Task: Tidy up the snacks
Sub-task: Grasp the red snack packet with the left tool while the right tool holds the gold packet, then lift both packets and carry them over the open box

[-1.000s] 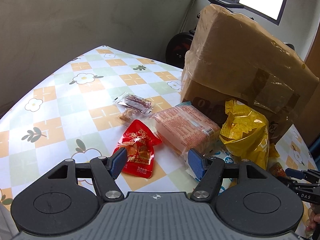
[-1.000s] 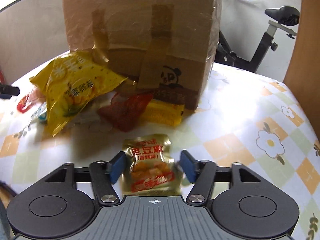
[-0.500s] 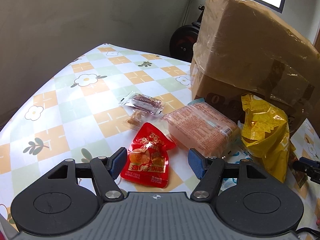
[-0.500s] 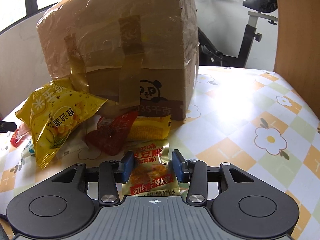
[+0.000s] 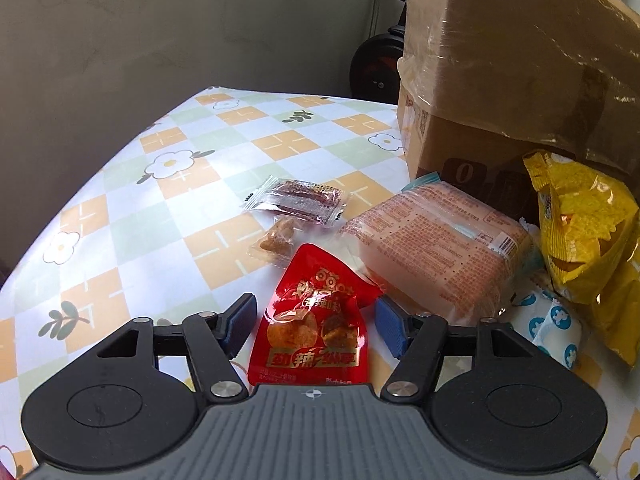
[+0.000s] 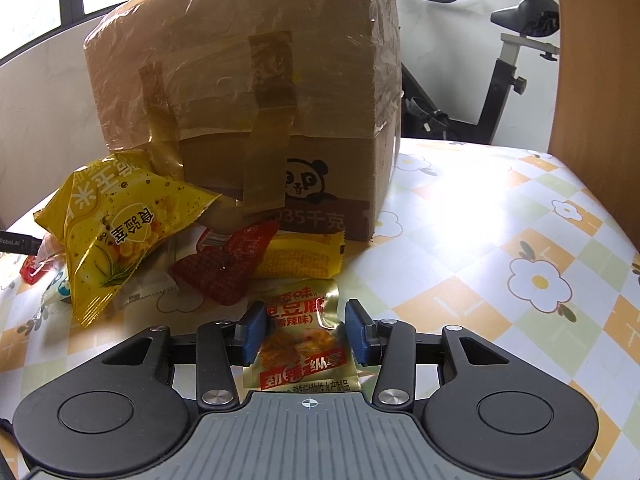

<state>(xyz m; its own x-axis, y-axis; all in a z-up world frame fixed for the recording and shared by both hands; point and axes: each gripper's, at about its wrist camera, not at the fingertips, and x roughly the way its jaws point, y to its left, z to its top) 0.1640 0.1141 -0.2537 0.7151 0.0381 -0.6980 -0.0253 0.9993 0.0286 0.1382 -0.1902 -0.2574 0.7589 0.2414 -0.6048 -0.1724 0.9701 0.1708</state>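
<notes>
In the left wrist view, my left hand-held gripper stands half spread around the red snack packet, which lies flat on the desk right between the blue pads; its jaws have just been closing, but I see a small gap on each side, so they do not press yet. The packet's long axis runs straight away from me, along the fingers, so the pinch comes across its narrow width. Behind it lie a pink wrapped pack and a yellow chip bag, against the cardboard box. In the right wrist view, my right hand-held gripper is pinching the gold snack packet across its middle, its long axis also pointing away from me. This view shows the box's taped front and the panda print, which the left view does not; the left view alone shows the red packet lying whole
</notes>
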